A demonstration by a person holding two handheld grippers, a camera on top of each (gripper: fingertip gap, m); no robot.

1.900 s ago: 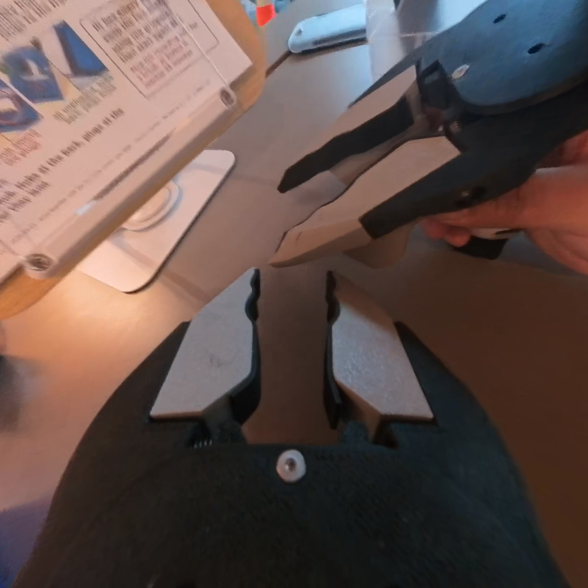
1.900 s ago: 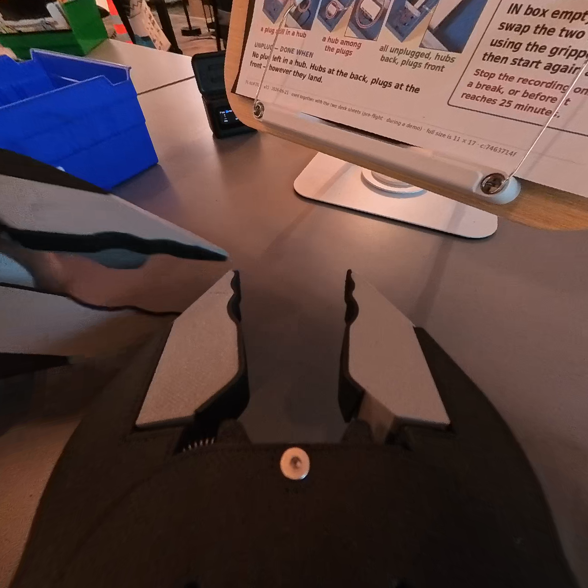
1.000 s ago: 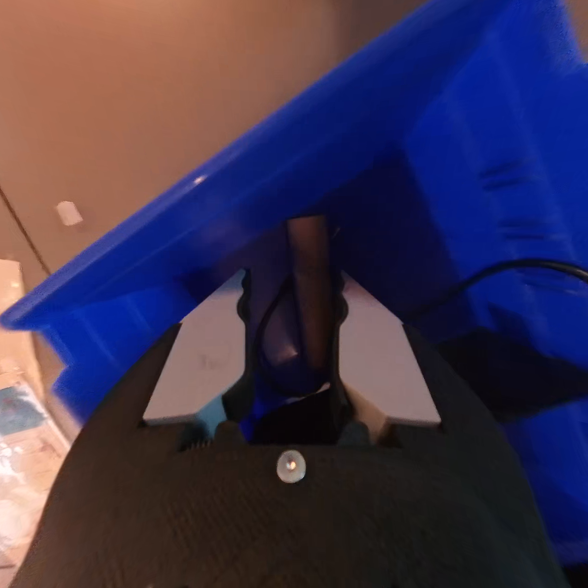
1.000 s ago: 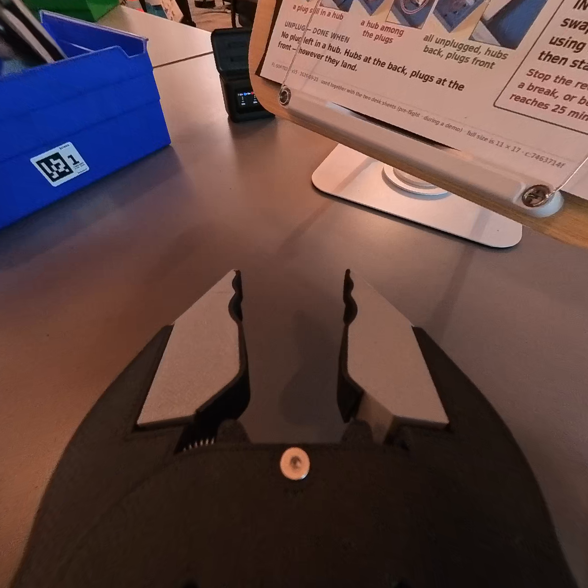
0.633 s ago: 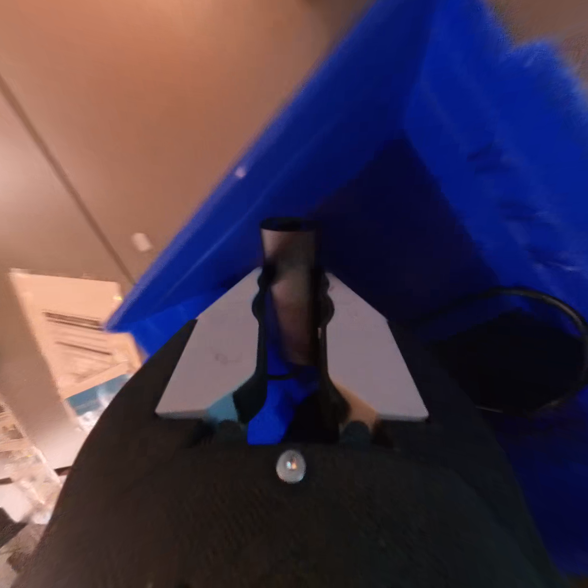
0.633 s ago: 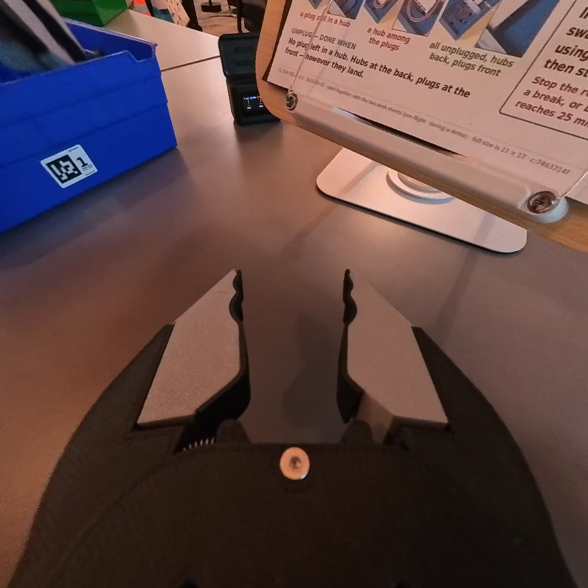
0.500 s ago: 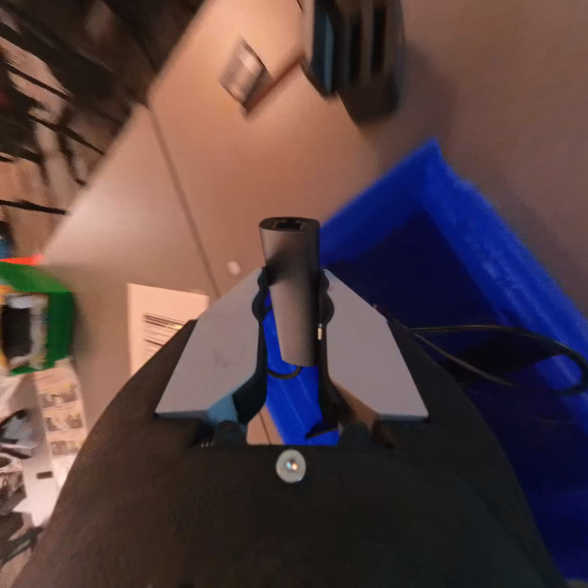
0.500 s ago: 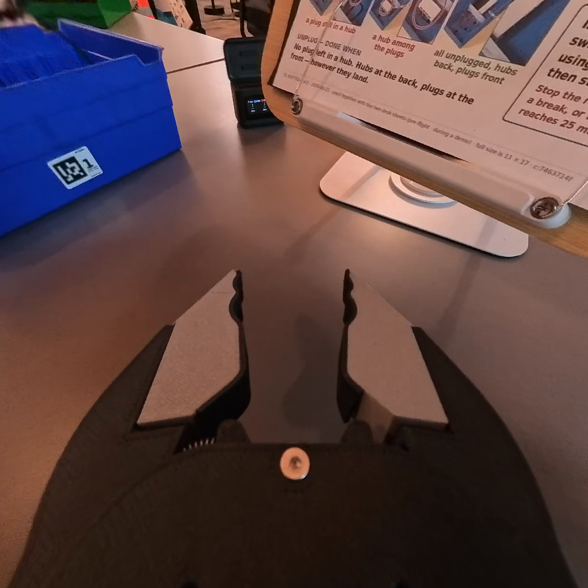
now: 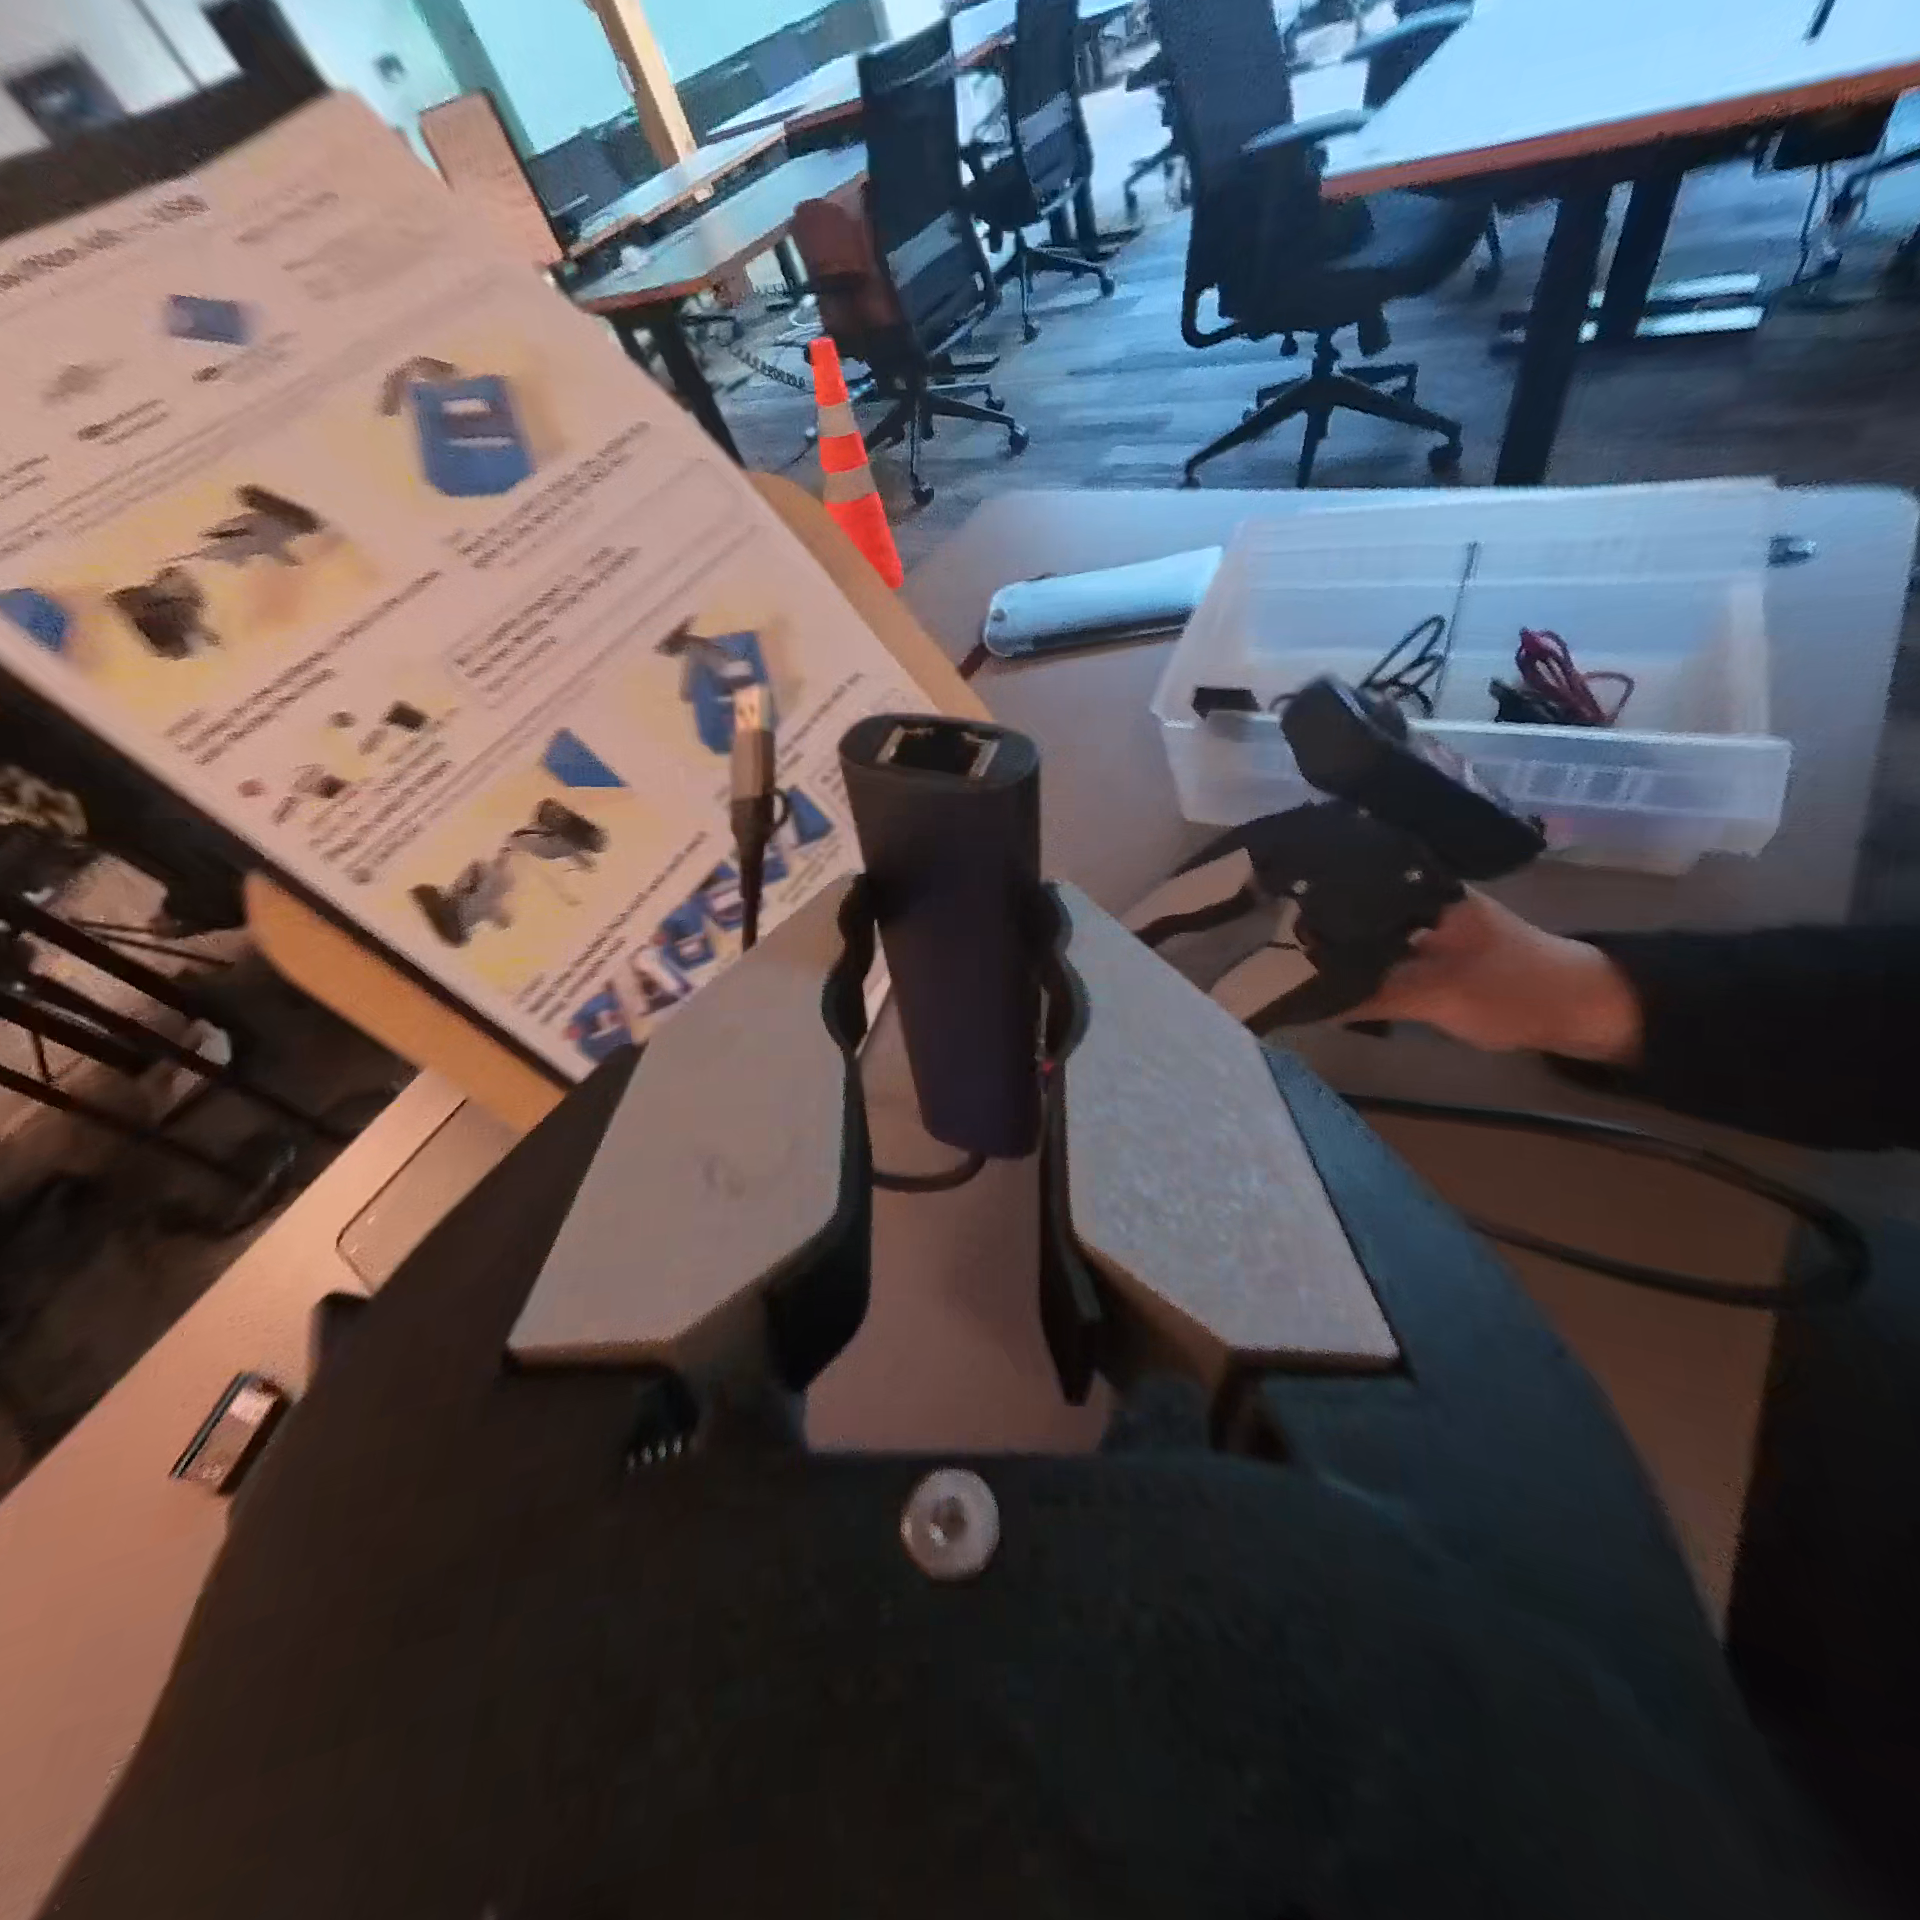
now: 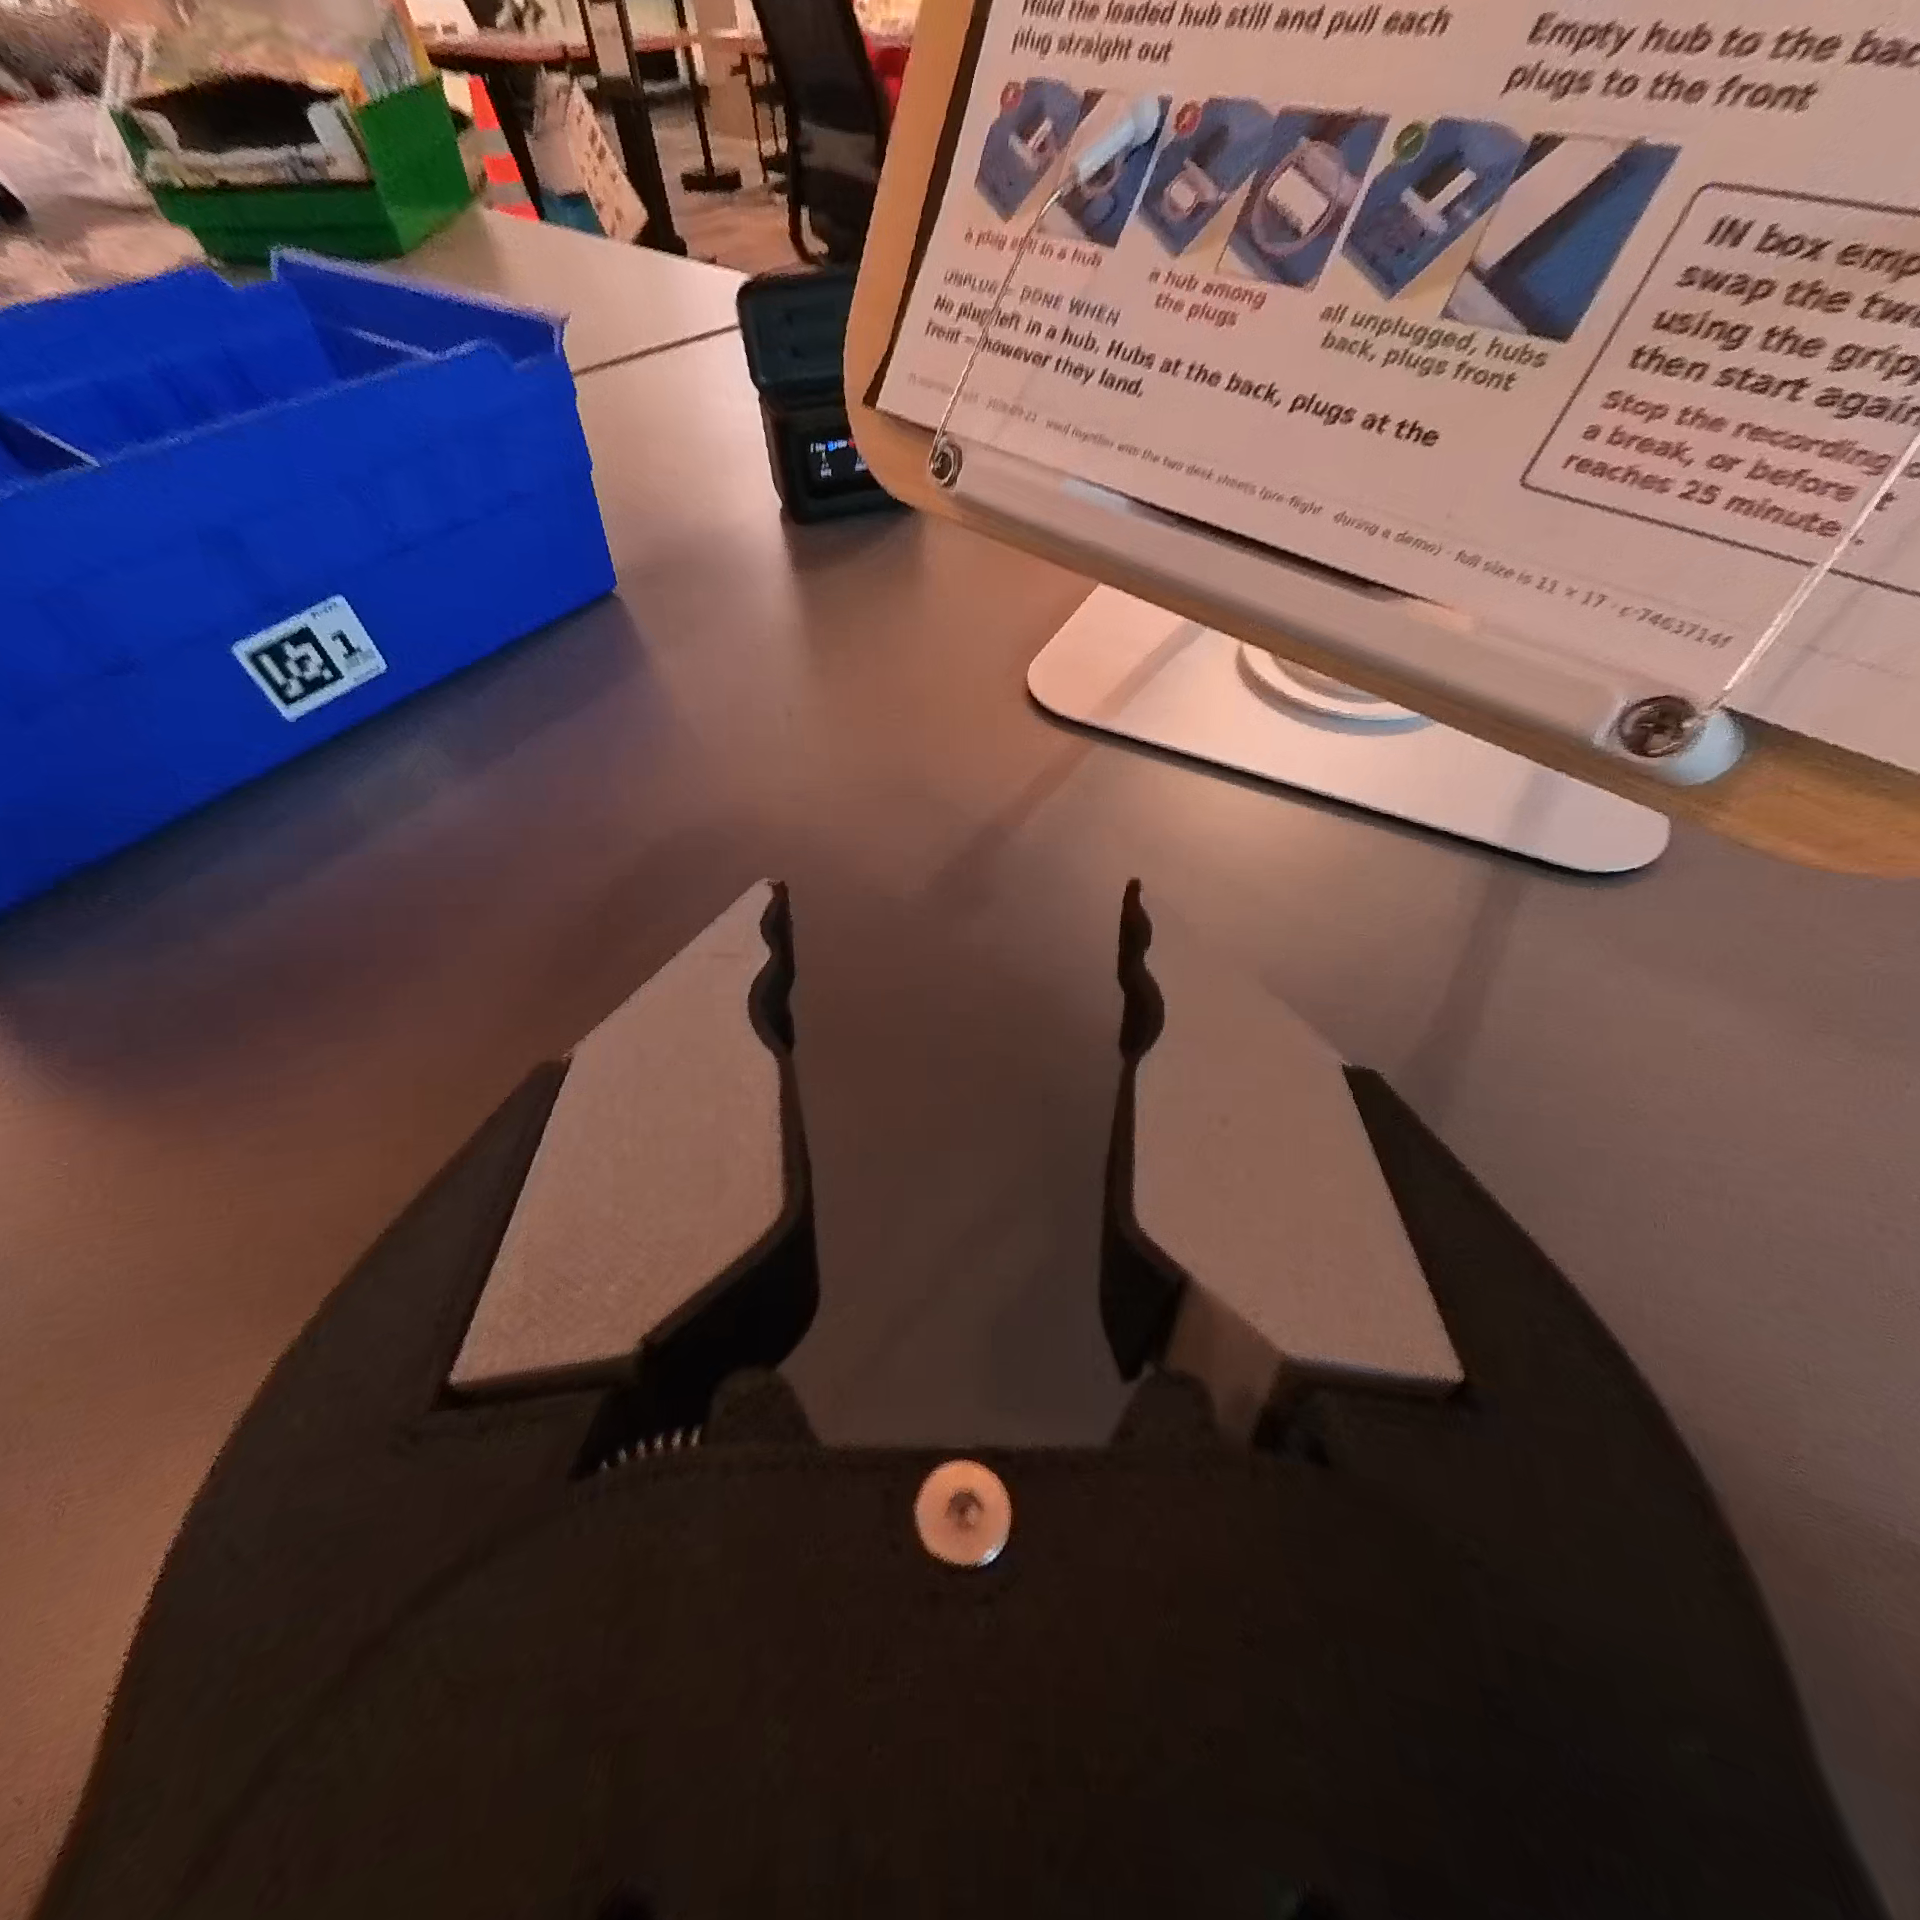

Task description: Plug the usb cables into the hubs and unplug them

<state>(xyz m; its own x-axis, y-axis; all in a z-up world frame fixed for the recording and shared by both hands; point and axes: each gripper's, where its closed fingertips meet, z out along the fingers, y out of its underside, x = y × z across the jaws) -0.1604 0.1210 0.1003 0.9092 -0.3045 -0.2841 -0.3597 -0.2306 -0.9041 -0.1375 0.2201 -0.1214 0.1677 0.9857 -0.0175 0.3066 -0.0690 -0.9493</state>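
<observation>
Now that the left tool (image 9: 954,935) has lifted clear of the blue bin (image 10: 312,540), it pinches a dark hub (image 9: 951,935) upright above the counter (image 10: 935,790); the right tool (image 10: 951,904), spread and empty, likely fetches a cable next.

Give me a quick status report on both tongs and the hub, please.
Left tongs shut on the dark oblong hub, its plug dangling alongside. Right tongs open, empty, over the grey table. Nothing in the way.

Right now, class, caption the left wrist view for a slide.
Left tool clamps a dark hub upright beside its USB plug.
</observation>
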